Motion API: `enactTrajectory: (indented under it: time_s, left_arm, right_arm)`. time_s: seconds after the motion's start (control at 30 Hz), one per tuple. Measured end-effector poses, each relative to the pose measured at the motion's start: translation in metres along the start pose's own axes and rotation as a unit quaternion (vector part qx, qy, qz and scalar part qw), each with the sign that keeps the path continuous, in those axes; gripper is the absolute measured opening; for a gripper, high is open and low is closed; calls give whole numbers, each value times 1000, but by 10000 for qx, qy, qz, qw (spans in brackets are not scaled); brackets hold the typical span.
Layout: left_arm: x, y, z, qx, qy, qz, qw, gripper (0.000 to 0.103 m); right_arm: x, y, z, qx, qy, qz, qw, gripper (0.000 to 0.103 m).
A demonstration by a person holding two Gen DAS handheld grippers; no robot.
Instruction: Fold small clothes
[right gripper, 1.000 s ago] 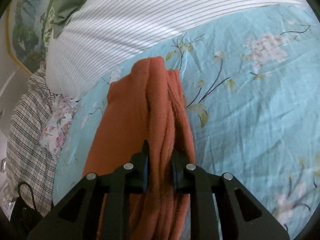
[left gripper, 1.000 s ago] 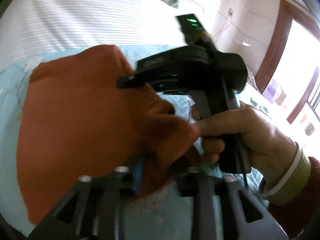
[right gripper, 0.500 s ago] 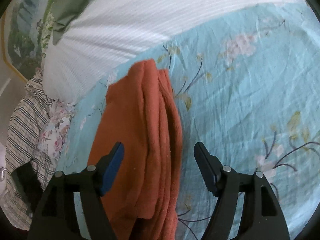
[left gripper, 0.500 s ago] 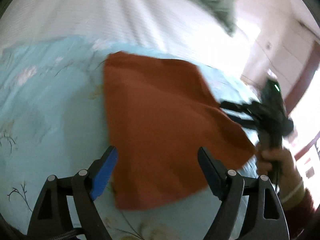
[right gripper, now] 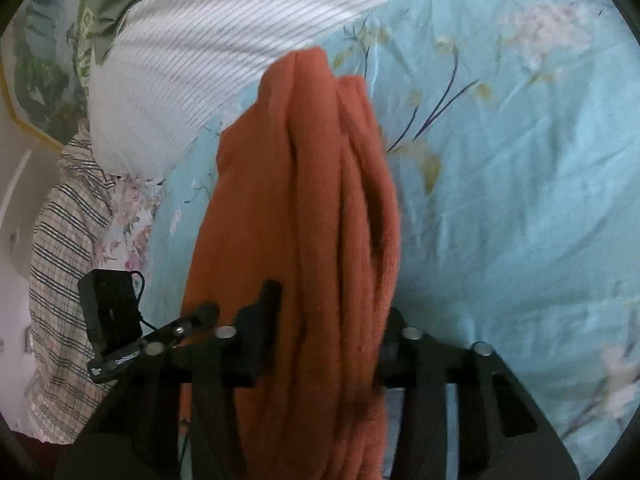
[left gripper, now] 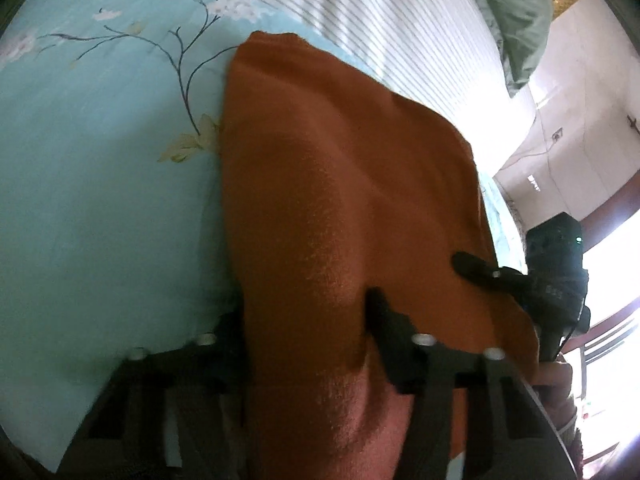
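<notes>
A folded rust-orange garment [left gripper: 340, 208] lies on the light blue floral bedsheet [left gripper: 100, 184]. My left gripper [left gripper: 308, 328] has a finger on each side of its near edge and is closed on the thick fold. My right gripper [right gripper: 328, 320] grips the stacked layers of the same garment [right gripper: 304, 184] from the opposite side. The right gripper also shows in the left wrist view [left gripper: 528, 280], and the left gripper shows in the right wrist view [right gripper: 160, 340], at the garment's left edge.
A white striped pillow [right gripper: 208, 52] lies beyond the garment, with green fabric [left gripper: 516, 12] behind it. A plaid cloth [right gripper: 64, 264] lies at the bed's left edge. A wall and a wooden door frame [left gripper: 592, 208] stand to the right.
Half a second ago both grippers were open and held back from the garment. Now both have moved in and closed on its folded layers from opposite sides.
</notes>
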State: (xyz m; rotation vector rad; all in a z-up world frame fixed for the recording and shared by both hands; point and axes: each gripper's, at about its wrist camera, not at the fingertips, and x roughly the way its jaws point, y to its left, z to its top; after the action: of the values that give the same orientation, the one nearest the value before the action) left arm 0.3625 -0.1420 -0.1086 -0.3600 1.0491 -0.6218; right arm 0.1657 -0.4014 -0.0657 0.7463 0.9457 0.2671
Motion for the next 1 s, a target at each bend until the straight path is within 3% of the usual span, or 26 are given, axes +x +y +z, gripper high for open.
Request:
enactTrajectory:
  time_s: [0.1,0.27,0.43,0.73,0.9,1.0]
  left_arm:
    - [-16,-5,-3,138,-126,-115,9998,29]
    - [-59,-12,-17,388,-362,12,9986,28]
    - [-124,6,-43,458,-632,290,9965,28]
    - [-241,65,-92,55,-1150,812,9900,28]
    - [-271,99,-117,-237,-1252,981,9870,28]
    - [-267,112,-124,-323,-1203,1070,9864,28]
  right_arm:
    - [-5,11,-5,-62,-106,90,9999,29]
    - [-5,51,-24,-325,-148,368,9987,27]
    - [15,102,-53,-644,24,707,9954,27]
    - [88,185,-94,-1002,436,1463,9832,27]
    - [119,207,-111,-1044,696,1579,9794,27]
    - [133,212,-120,-1084,804,1485,9797,27]
